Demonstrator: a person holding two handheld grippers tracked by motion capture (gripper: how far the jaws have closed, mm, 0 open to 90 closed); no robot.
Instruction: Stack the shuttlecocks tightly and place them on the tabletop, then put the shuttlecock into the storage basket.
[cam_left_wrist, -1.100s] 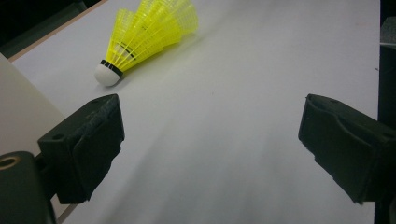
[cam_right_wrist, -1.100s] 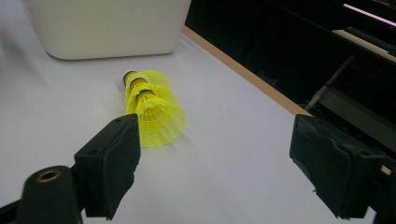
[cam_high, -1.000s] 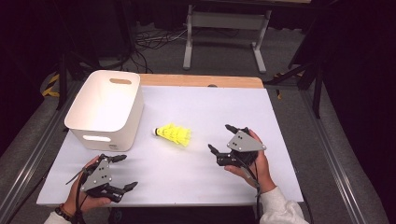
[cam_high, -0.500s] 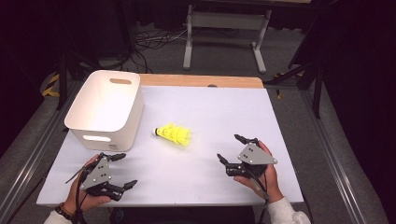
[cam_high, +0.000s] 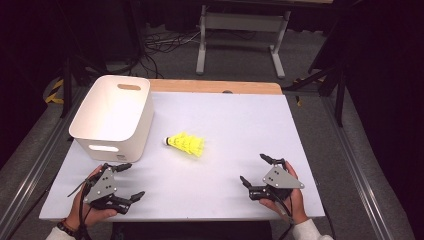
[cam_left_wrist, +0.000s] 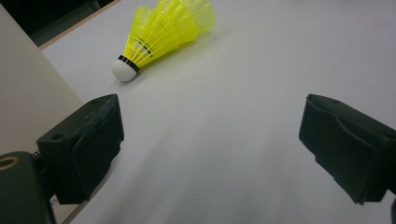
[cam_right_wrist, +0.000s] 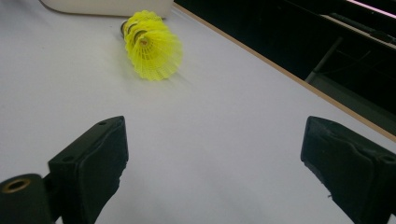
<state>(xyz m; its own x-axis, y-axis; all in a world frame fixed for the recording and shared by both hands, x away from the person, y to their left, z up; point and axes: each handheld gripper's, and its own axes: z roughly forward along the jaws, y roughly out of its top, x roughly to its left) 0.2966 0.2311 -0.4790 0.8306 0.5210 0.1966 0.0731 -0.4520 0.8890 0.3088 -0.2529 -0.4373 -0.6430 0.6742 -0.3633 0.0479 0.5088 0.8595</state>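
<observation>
While both grippers rest low near the table's (cam_high: 230, 120) front edge, the yellow shuttlecock (cam_high: 186, 144) lies on its side mid-table, white cork toward the white bin (cam_high: 112, 117), just right of it, not touching. Left gripper (cam_high: 126, 181) jaws spread wide, nothing between them, shuttlecock ahead. Right gripper (cam_high: 257, 171) jaws have just been opening, now wide and holding nothing; shuttlecock's skirt faces it, well apart.

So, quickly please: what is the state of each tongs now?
Left tongs: open, holding nothing.
Right tongs: open, just opened wider, holding nothing; the shuttlecock lies apart.
</observation>
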